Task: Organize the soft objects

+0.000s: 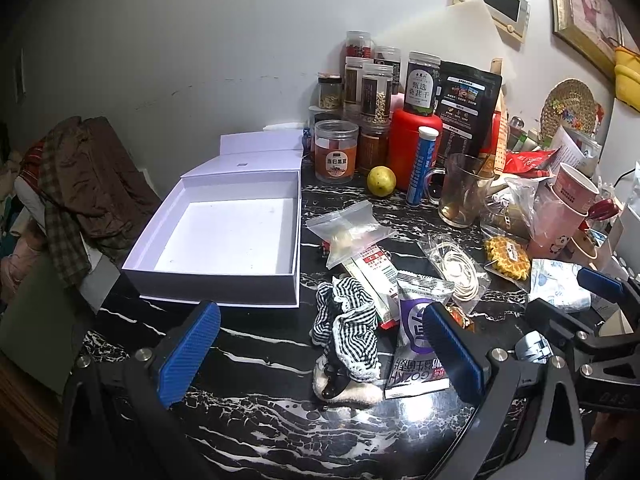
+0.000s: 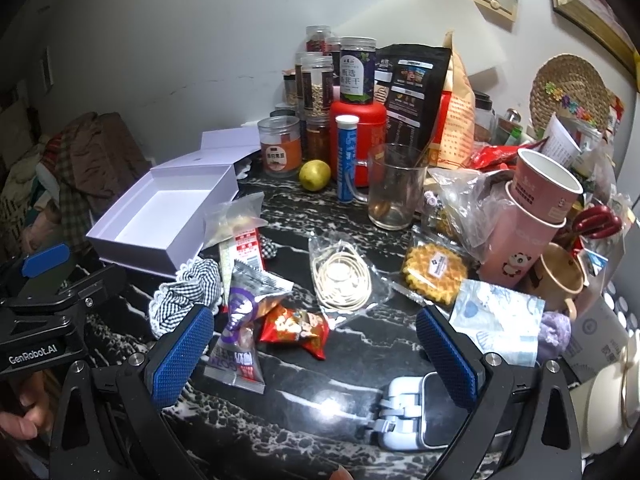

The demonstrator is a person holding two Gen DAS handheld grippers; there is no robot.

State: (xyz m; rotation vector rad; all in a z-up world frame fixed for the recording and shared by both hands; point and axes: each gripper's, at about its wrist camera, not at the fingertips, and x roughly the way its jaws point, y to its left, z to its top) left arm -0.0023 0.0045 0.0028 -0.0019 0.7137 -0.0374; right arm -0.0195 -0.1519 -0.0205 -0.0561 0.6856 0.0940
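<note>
A black-and-white checked scrunchie [image 1: 346, 328] lies on the dark marble table, on a white fuzzy item [image 1: 352, 390]; it also shows in the right wrist view [image 2: 188, 288]. A purple snack packet [image 1: 416, 344] [image 2: 240, 332], a red snack packet [image 2: 296, 326], a zip bag [image 1: 352, 230] and a bagged white cable [image 2: 340, 276] lie around it. An open white box [image 1: 224, 236] [image 2: 160, 216] stands at the left, empty. My left gripper [image 1: 320, 354] is open just before the scrunchie. My right gripper [image 2: 316, 356] is open and empty above the packets.
Jars, a red canister [image 1: 414, 140], a blue tube [image 2: 346, 160], a glass mug [image 2: 394, 188], a pear [image 1: 381, 181], a waffle [image 2: 434, 274], pink cups [image 2: 532, 216], a blue-patterned tissue pack [image 2: 500, 320] and a grey charger [image 2: 416, 416] crowd the back and right. Clothes [image 1: 80, 184] pile at the left.
</note>
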